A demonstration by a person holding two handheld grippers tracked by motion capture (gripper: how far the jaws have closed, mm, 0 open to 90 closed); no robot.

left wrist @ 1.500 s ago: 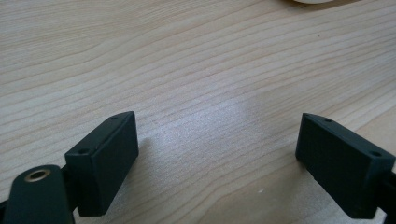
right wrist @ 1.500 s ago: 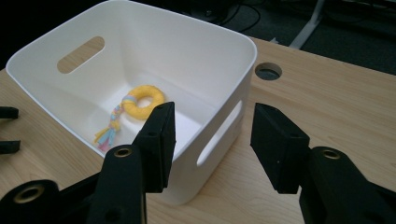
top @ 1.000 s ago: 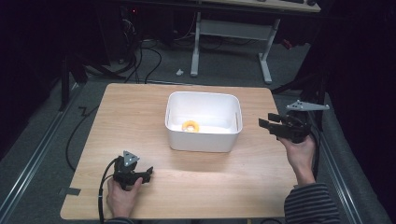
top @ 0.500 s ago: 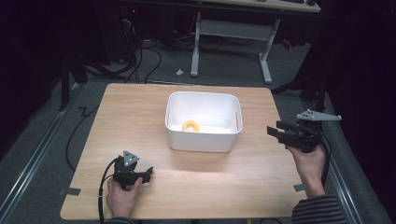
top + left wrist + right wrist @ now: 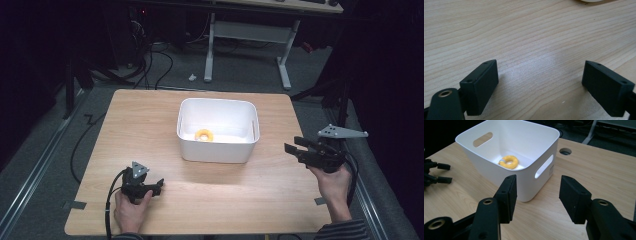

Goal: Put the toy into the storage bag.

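The ring (image 5: 204, 135) is lying in the bin (image 5: 218, 150) while the right gripper (image 5: 291, 145), jaws apart and empty, is hanging beside it, apparently between steps, and the left gripper (image 5: 159, 183), wide and empty, is resting on the table (image 5: 240, 195).

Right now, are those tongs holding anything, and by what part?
Nothing is held. The left tongs and right tongs both stand open and empty; the yellow ring lies loose in the white bin.

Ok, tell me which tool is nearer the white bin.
The left tool, resting on the table close to the white bin; the right tool hangs off the table's right edge.
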